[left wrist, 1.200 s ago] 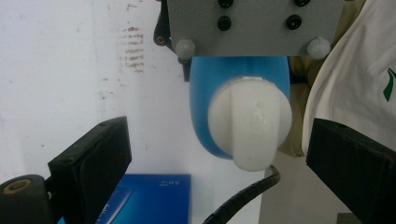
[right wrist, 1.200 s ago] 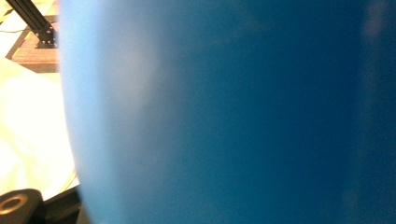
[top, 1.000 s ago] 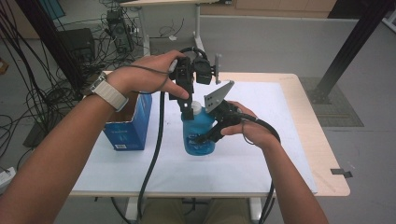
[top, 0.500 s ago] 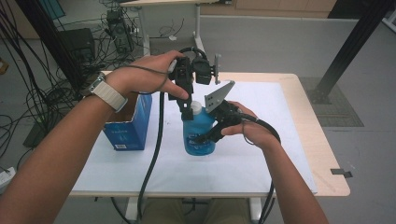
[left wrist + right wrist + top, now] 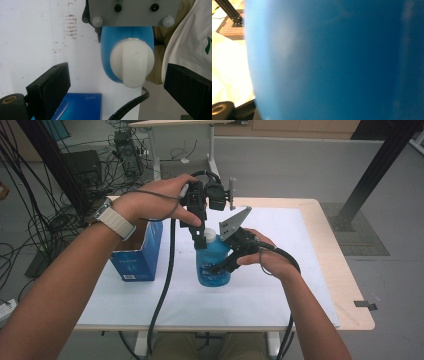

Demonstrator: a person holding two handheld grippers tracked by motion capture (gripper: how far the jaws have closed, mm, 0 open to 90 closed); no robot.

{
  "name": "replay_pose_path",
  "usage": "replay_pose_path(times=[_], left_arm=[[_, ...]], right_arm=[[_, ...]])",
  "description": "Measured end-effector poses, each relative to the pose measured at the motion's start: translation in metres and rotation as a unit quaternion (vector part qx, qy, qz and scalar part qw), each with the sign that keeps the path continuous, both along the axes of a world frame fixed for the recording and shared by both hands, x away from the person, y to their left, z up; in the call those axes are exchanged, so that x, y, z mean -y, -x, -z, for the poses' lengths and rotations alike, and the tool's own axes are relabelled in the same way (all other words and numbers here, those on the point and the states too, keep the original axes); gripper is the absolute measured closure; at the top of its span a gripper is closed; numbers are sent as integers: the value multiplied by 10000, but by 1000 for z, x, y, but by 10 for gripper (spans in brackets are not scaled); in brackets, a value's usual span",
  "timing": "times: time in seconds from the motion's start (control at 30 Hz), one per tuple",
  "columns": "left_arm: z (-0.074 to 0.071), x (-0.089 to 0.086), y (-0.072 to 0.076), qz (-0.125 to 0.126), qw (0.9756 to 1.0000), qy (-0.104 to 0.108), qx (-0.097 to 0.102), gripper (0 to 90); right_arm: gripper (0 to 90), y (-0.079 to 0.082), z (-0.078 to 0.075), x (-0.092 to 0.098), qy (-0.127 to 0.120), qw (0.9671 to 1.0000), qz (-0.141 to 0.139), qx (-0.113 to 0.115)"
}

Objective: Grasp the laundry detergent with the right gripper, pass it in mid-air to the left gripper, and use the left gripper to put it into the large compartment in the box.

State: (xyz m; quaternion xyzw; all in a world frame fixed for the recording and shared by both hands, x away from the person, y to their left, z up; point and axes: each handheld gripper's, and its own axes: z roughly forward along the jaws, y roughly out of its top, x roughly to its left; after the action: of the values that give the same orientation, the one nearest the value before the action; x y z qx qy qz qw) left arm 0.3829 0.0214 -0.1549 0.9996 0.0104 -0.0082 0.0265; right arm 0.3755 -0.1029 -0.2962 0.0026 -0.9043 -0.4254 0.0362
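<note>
Nothing has shifted since the earlier frames: both hands and the blue bottle (image 5: 214,265) sit where they were, and the grip looks the same.

The bottle stands upright near the middle of the white-covered desk (image 5: 280,295), its long axis vertical and its white cap (image 5: 210,235) pointing straight up. The right tongs (image 5: 218,268) come in from the bottle's right side and pinch its body — in the right gripper view the blue wall (image 5: 324,62) presses right up against the camera, blurred and close. The left tongs (image 5: 199,236) hang nose-down over the cap; in the left gripper view the two black jaws stand spread, one on each side of the cap (image 5: 132,63), with clear gaps between pads and cap, so nothing is gripped there.

Just left of the bottle on the desk is a blue cardboard box (image 5: 137,255), open at the top and partly covered by the left forearm. The left gripper's black cable (image 5: 165,285) drops in front of the gap between box and bottle. The grey three-cornered plate (image 5: 235,222) on the right gripper rises beside the cap and crowds the space above the bottle's shoulder. Beyond the desk, tangled cables (image 5: 45,230) lie on the floor.
</note>
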Motion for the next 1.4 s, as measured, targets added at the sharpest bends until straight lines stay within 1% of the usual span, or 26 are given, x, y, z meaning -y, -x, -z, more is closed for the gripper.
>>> replay_pose_path(times=[0.7, 1.0, 1.4], left_arm=[[0, -1, 1, -16, 10000, 29, 19, 72], [1, -1, 0, -34, 10000, 42, 18, 72], [2, -1, 0, -33, 10000, 66, 30, 72]], right_arm=[[434, 0, 0, -2, 11, 10000, -8, -25], [434, 0, 0, -2, 6, 10000, -18, 3], [434, -1, 0, -3, 5, 10000, 4, -36]])
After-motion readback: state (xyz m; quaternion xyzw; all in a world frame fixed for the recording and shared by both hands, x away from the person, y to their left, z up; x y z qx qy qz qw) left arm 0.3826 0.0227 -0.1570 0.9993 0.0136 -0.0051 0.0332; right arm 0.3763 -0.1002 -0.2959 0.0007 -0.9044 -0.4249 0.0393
